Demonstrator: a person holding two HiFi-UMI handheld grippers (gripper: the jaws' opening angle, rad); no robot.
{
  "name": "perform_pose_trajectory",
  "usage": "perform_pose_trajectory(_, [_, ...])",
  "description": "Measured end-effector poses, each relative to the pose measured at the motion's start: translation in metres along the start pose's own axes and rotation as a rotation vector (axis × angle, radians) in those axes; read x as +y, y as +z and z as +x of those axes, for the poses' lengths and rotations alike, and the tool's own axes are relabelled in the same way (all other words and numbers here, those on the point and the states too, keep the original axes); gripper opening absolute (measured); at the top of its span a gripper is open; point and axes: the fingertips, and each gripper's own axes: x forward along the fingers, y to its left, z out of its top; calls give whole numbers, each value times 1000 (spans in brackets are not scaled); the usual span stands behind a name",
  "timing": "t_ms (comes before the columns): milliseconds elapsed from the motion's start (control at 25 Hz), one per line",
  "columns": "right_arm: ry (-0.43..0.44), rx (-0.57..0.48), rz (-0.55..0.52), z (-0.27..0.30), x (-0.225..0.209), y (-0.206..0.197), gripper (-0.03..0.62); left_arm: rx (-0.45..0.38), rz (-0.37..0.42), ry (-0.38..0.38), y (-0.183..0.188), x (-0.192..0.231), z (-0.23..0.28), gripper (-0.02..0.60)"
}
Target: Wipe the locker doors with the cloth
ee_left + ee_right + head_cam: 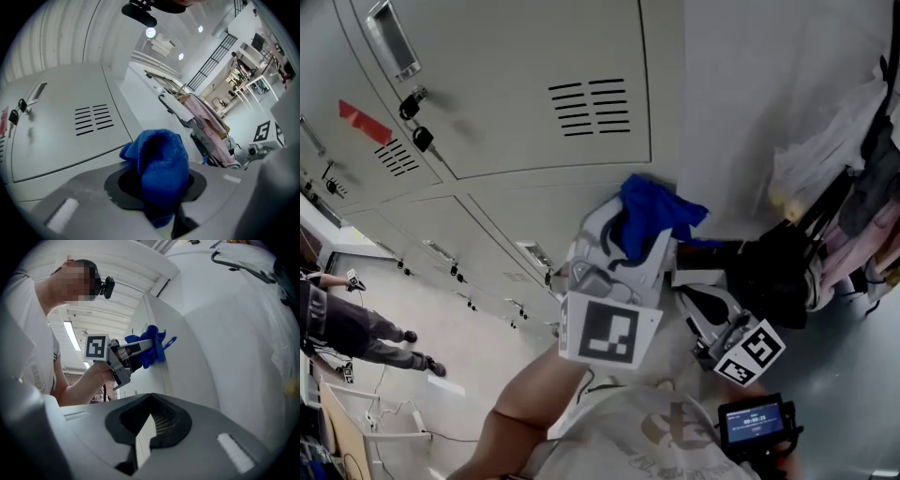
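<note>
1. Locker doors: a grey metal bank that fills the field ahead of the left claw and off to its left. More doors run on past that side. No streak, damp sheen or dirt line shows on any of them, so the surface does not tell wiped from unwiped.
2. Pale wall: to the right of the left claw, with hanging bags further right. Neither is part of the job.
3. Left claw: clenched on the cloth and pointed at the lower right corner of the big vented door.
4. Right claw: its own view shows the jaws drawn together with nothing between them. It sits just right of the left claw, away from the doors and idle.
5. Cloth: blue, bunched, sticking out past the left claw's tips. It is at or very near the door edge. Actual contact cannot be told.
6. Vent slots: ahead of the left claw and a little left.
7. Hanging keys: far left of the left claw, by the door's handle.
8. Judgement: wiping looks under way at one corner. At least the rest of the vented door and the doors to the left likely remain.
</note>
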Motion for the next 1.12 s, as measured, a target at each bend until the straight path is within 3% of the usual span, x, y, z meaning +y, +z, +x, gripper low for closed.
perform_pose_trajectory(680, [60, 41, 5, 41, 25, -15, 3, 17, 108, 224, -26, 62, -38, 133])
perform_pose_trajectory(1120, [118, 68, 10, 92, 63, -32, 3, 30, 123, 361, -60, 136, -92, 133])
